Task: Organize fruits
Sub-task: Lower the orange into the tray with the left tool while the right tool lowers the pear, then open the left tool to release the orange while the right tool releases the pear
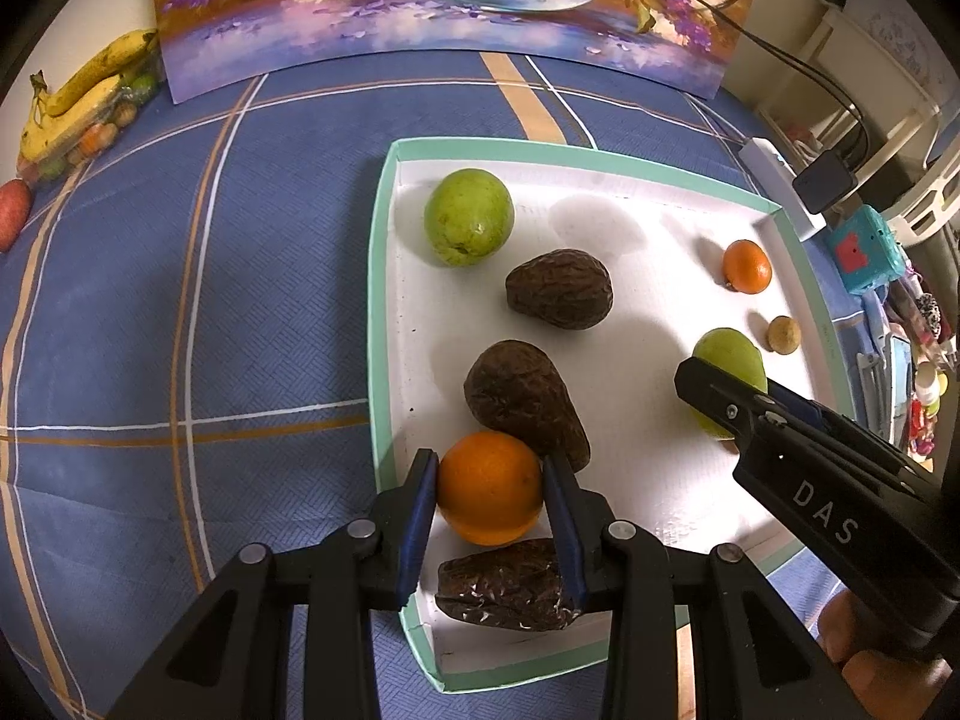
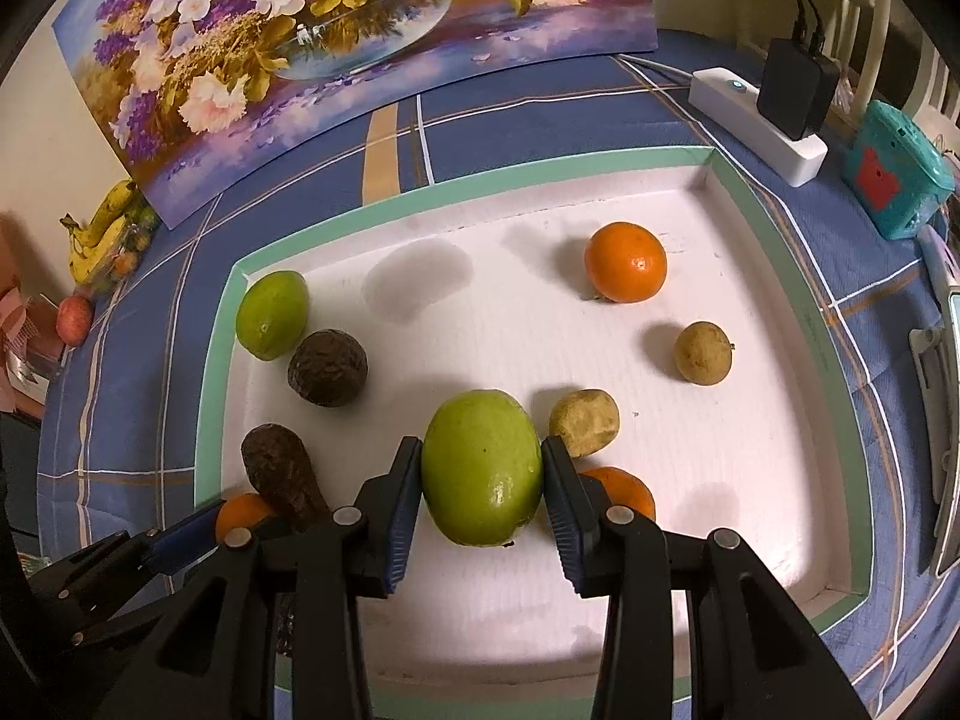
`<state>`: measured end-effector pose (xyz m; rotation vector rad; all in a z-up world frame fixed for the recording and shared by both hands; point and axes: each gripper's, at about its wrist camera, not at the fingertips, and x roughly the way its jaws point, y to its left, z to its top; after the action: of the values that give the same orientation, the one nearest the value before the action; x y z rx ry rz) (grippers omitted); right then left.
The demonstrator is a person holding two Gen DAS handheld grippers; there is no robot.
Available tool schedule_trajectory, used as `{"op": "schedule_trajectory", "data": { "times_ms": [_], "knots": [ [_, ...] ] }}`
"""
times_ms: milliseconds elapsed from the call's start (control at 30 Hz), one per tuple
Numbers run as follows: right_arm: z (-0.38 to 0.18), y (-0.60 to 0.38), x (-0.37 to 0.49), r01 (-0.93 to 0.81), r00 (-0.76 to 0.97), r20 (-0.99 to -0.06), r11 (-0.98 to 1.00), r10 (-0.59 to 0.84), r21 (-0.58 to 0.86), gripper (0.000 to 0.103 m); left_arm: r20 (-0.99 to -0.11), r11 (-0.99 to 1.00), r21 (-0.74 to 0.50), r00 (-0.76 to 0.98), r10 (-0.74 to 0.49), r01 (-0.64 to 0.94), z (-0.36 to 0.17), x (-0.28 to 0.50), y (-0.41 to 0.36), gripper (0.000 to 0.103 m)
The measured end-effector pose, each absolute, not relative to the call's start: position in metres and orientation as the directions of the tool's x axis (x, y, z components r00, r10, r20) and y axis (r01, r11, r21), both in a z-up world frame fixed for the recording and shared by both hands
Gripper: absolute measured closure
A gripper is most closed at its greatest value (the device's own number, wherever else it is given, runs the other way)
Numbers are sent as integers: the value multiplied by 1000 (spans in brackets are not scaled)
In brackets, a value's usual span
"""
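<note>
Inside the white tray (image 2: 780, 324), the left gripper (image 1: 489, 489) is clasping an orange (image 1: 489, 486) while the right gripper (image 2: 483, 480) is pinching a green guava (image 2: 483, 474). Lifting carelessly, the round fruits could be slipping free. A wrinkled avocado (image 1: 525, 402) is crowding the orange, possibly touching it; a small brown fruit (image 2: 585, 423) is sitting just beside the right fingers (image 2: 561, 498).

Warm indoor light — sharp, fisheye-bent edges.
</note>
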<state>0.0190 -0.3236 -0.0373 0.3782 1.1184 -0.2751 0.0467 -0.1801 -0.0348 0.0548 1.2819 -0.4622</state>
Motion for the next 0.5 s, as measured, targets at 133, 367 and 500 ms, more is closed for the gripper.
{"op": "schedule_trajectory", "data": {
  "times_ms": [133,367,500],
  "knots": [
    [-38,-323,20,396,416,-909,906,-34,148,61,-931,906,-215,203,-303,365,-35,47,-180,64],
    [-37,-323,20,393,415,-909,908,-35,145,61,-933,903,-230,181,-311,364,-34,49,-181,64],
    [-38,-323,19,396,416,-909,906,-33,148,61,-935,901,-236,170,-313,363,-34,49,-180,64]
  ]
}}
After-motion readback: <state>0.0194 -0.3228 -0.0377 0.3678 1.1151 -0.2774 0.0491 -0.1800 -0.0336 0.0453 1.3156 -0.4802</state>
